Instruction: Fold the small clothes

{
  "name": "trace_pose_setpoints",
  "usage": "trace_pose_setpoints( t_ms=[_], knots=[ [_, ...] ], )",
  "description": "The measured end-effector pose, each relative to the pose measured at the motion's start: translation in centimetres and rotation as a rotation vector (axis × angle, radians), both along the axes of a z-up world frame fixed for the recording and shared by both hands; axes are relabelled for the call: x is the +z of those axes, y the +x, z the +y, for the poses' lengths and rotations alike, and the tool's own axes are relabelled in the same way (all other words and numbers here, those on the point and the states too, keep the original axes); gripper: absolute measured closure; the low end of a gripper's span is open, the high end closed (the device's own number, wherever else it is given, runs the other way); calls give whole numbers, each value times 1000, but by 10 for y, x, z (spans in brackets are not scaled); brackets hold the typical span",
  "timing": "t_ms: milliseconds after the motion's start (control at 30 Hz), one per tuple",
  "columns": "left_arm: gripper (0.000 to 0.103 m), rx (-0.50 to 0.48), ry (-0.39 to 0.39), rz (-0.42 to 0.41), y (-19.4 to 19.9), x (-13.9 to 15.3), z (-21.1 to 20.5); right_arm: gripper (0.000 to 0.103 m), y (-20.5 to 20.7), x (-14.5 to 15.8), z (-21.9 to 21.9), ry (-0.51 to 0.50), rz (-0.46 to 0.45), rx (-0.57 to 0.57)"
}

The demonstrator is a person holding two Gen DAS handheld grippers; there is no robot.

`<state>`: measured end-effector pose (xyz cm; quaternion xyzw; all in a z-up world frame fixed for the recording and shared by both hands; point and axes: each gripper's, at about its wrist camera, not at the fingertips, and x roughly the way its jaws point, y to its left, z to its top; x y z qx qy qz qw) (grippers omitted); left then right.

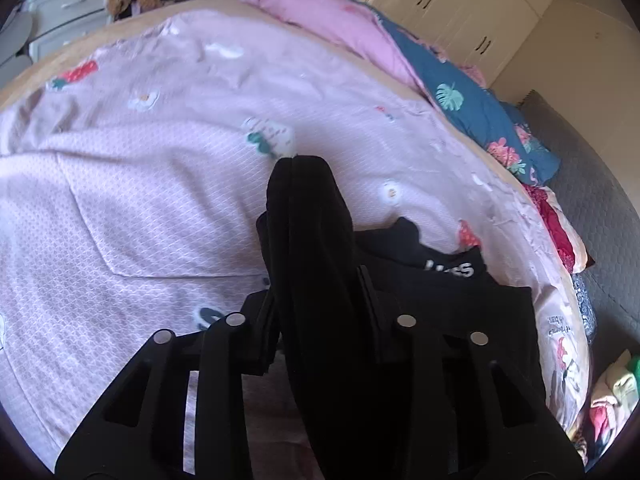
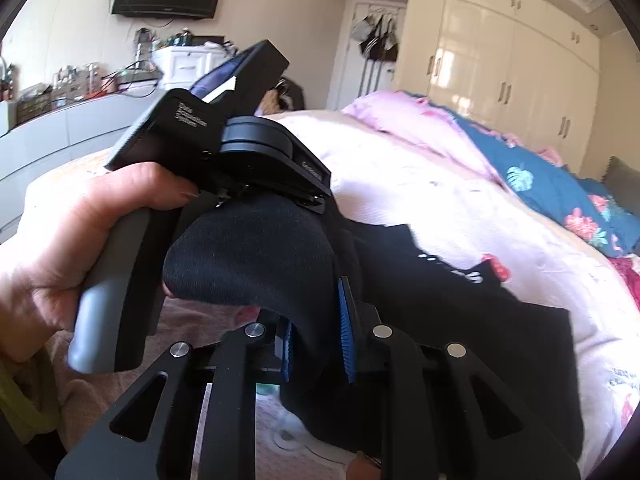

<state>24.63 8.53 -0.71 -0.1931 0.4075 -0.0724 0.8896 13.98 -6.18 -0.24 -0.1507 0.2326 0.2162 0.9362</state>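
A small black garment (image 1: 440, 280) with white lettering lies on the pink bed cover (image 1: 180, 160). My left gripper (image 1: 320, 300) is shut on a bunched fold of it, which stands up between the fingers. My right gripper (image 2: 316, 340), with blue pads (image 2: 346, 332), is shut on another fold of the same black garment (image 2: 256, 252), lifted above the bed. The left gripper body and the hand holding it (image 2: 60, 248) sit just left of the right gripper in the right wrist view. The rest of the garment (image 2: 460, 300) drapes to the right.
A pink pillow (image 1: 328, 12) and a blue floral quilt (image 1: 472, 108) lie along the bed's far side. Folded clothes (image 1: 612, 396) sit at the lower right. White wardrobes (image 2: 500, 52) and a cluttered counter (image 2: 60, 92) stand beyond the bed.
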Motion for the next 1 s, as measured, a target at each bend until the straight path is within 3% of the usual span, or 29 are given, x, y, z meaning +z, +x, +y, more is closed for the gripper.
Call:
trace_pose_setpoints(
  t_ms=[100, 467, 633, 767, 1000],
  knots=[
    [92, -30, 1, -43, -9, 14, -16, 87, -11, 2, -11, -10, -37, -27],
    [94, -120, -35, -129, -21, 63, -94, 88, -26, 18, -80, 74, -55, -161],
    [94, -163, -15, -116, -19, 71, -127, 89, -29, 22, -113, 126, -46, -219],
    [94, -186, -3, -88, -14, 70, -150, 89, -21, 26, -140, 232, 35, -257],
    [94, -226, 6, -19, 0, 60, -183, 91, -21, 22, -171, 308, 92, -324]
  ],
)
